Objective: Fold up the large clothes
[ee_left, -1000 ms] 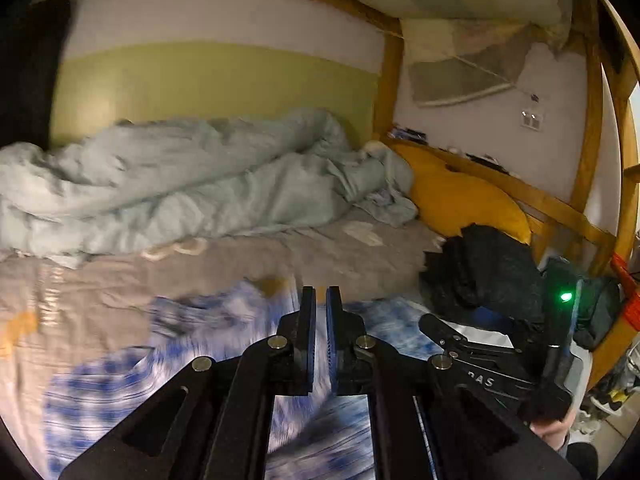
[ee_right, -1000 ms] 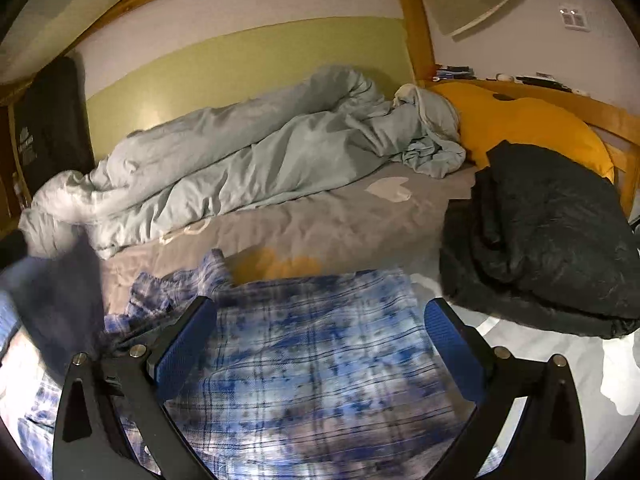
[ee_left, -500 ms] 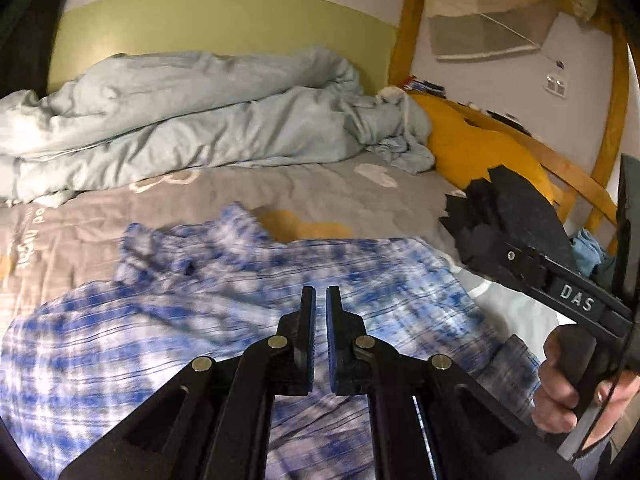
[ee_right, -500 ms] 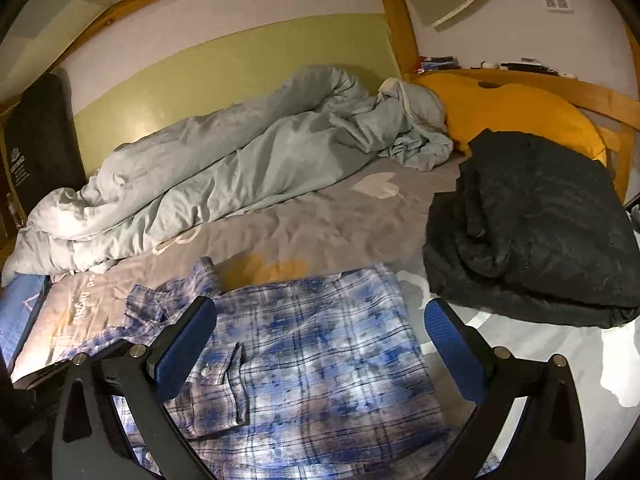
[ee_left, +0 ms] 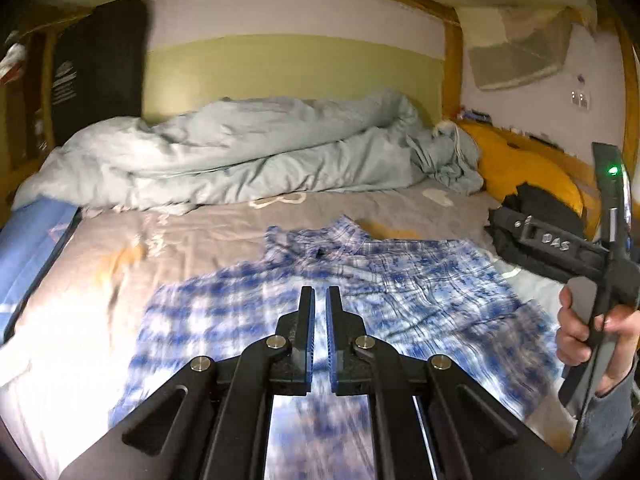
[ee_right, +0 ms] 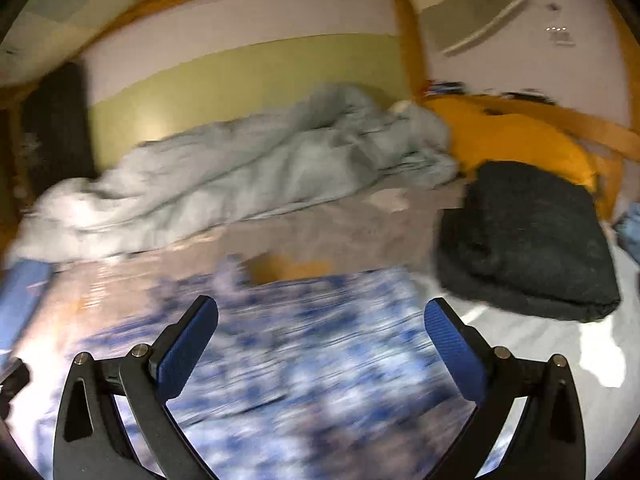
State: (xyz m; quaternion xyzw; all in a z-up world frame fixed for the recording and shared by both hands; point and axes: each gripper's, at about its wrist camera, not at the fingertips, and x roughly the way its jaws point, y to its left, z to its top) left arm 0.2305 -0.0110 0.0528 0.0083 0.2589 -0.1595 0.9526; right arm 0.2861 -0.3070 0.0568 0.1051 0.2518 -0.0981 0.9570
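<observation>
Since a second ago, both cameras have swung to the side, so the blue checked shirt (ee_left: 400,292) now sits more to the right in the left view, and a blue mat (ee_left: 28,248) has come into sight at the left edge of the bed. Closest to us, the left hand-held gripper (ee_left: 320,300) has its two fingers almost pressed together, with only a thin gap and nothing in it. It hangs over the near part of the shirt. The right hand-held gripper (ee_right: 320,320) has its blue pads (ee_right: 188,348) spread wide apart, and it holds nothing. It also hangs over the shirt, and a hand (ee_left: 592,340) grips its handle at the right side of the left view. The shirt lies spread out flat on the grey sheet (ee_left: 200,236) near the front edge of the bed. Its collar points toward the far side. Both pictures are blurry over the shirt, so its small parts are hard to see. To the right of the shirt sits a folded dark blanket (ee_right: 528,240), close to the right edge of the bed. Behind that is a yellow pillow (ee_right: 516,140) in the far right corner. A crumpled pale blue duvet (ee_left: 240,156) stretches along the far edge of the bed, against the green wall (ee_left: 288,68).
</observation>
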